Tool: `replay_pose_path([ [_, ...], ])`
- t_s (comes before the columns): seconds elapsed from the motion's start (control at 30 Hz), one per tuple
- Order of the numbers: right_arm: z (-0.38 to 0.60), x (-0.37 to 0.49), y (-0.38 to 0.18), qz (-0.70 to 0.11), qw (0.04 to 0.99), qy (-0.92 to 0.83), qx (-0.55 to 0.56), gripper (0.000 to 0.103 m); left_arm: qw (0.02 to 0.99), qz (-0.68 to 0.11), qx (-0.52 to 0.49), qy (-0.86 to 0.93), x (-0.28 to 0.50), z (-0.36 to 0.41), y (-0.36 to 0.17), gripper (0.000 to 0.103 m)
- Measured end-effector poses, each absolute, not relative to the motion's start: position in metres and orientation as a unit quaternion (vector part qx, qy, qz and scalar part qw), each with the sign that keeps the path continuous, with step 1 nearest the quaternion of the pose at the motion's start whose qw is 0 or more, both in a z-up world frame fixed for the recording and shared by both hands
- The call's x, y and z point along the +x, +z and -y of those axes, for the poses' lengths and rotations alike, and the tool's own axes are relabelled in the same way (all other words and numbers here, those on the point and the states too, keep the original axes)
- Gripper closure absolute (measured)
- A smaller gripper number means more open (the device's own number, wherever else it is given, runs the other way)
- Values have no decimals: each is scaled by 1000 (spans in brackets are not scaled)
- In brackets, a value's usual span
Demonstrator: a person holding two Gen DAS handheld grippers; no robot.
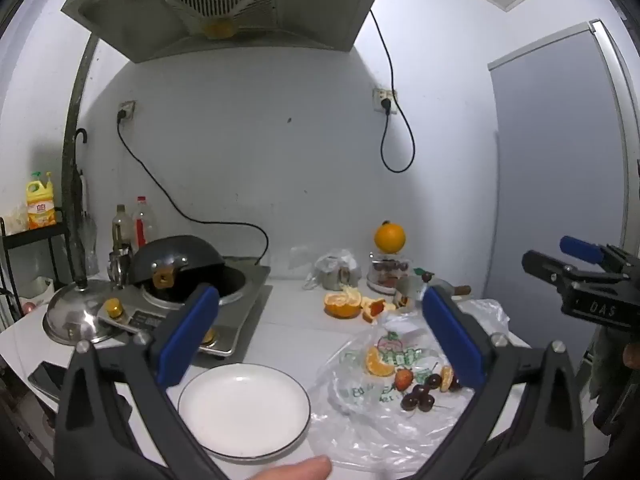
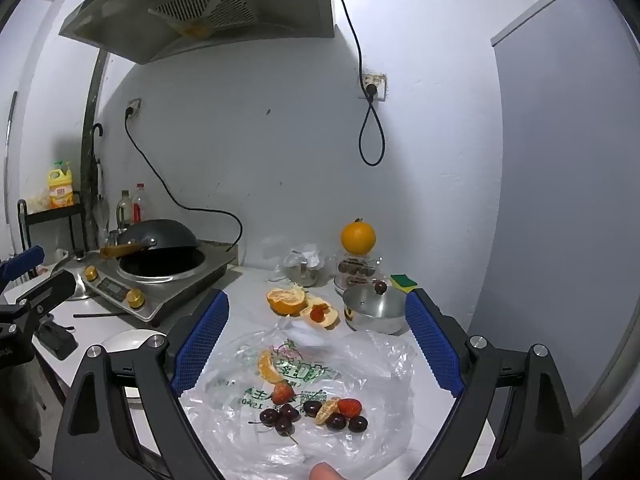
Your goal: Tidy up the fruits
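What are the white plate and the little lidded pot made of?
The plate looks like glazed ceramic: smooth, white, glossy, with a thin dark rim. The pot appears to be polished stainless steel, mirror-bright and reflecting its surroundings; its dark knob's material is unclear.

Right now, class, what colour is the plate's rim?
White plate, thin dark rim; clearest in the left wrist view.

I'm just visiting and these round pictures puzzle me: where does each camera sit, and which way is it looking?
Left wrist: on the left gripper, looking along its open blue fingers at the white plate; a fingertip shows below.
Right wrist: on the right gripper, fingers open, looking at the plastic bag with cherries and strawberries; a fingertip shows too.
Shared: the bag, the whole orange, the stove, and each sees the other gripper.
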State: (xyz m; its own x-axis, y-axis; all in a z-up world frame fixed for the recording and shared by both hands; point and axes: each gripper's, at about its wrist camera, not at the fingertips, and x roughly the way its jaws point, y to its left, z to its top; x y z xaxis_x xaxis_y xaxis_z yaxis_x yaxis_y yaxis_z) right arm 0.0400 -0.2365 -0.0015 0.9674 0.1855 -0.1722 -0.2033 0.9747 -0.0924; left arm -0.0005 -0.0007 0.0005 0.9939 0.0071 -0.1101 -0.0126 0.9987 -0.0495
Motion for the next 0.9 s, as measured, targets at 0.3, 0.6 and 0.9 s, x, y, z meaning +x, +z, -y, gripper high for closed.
replay_pose_path([
  [0.3, 238, 39, -2, -85, 990, 104, -45, 11, 997, -67, -22, 6, 1, 1, 1, 0],
  [0.6, 238, 41, -5, -84, 990, 102, -49, 11, 997, -68, -16, 11, 4, 11, 7, 0],
  [0.9, 238, 43, -6, -83, 990, 99, -52, 11, 998, -66, -16, 2, 6, 14, 4, 0],
])
